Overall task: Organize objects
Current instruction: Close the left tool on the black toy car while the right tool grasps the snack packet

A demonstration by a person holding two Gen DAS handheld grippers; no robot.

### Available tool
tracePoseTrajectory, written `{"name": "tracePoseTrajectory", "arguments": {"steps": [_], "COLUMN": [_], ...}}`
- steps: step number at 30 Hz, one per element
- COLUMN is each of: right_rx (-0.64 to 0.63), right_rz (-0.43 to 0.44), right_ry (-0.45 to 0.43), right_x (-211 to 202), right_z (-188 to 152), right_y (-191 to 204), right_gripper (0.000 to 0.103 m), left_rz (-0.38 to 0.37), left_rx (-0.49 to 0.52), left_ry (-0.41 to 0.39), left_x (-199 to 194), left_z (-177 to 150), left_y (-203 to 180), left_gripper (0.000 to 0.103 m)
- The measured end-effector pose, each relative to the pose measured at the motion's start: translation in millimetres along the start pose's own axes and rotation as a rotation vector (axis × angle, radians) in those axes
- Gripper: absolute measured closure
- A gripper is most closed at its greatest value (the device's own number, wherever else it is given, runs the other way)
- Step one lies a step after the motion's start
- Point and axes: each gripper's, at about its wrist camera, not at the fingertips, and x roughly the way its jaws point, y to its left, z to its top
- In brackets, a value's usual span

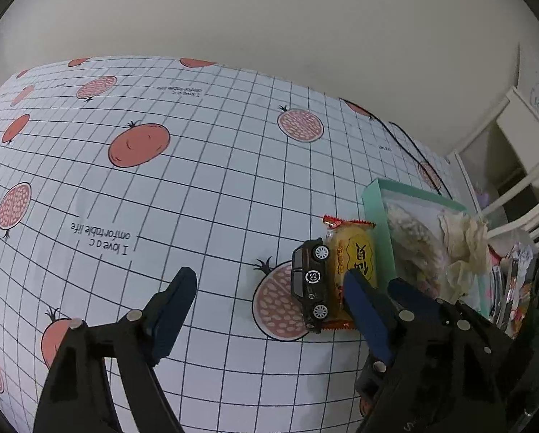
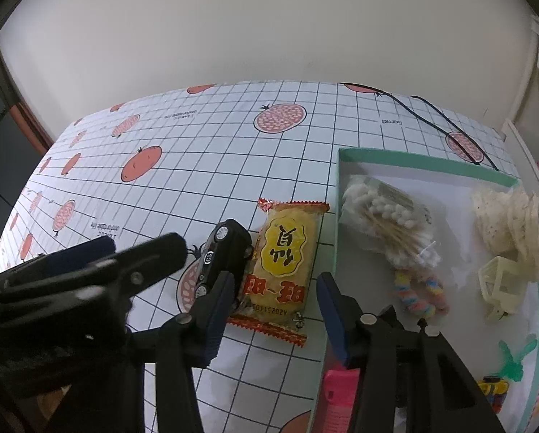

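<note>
My right gripper hangs with fingers apart over a yellow snack packet with red crimped ends, flat on the desk between a black toy car and the teal box. My left gripper is spread wide too.

black toy car on its side | touching yellow snack packet, flat

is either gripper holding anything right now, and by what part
Nothing is held. The left gripper and right gripper are both open, hovering over the black toy car and yellow snack packet.
</note>
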Motion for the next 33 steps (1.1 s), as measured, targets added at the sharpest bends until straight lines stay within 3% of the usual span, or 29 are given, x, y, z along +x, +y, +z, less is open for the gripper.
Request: {"name": "tracePoseTrajectory", "arguments": {"steps": [5,7,13,30,33], "right_rx": [0.007,0.010,-0.001,-0.009,-0.016], "right_rz": [-0.005,-0.010,-0.024,-0.023,-0.021], "right_ry": [0.008,0.010,0.014,0.006,0.010], "right_x": [3.6,5.3,9.8,10.0,9.1], "right_z": [-0.5,-0.6,-1.7,-2.6,-3.5], "right_y": [0.8,1.3,3.6,3.1,3.2], "right_gripper": [0.052,0.052,0.053,0.054,0.054], "left_rz": [-0.010,-0.003,-0.011,-0.004,0.006], "left_rx": [0.037,0.059,0.081,0.041,0.045], "left_ry": [0.009,0.016,0.015,0.023,0.023], "left_x": [8.7,12.8,19.9,26.2,28.8], "left_z": [-0.7,-1.7,-3.7,-1.4,-1.5], "left_y": [-9.8,-15.2,-21.4,-7.9,-8.2], "left_gripper": [0.021,0.029,0.036,0.040,0.045]}}
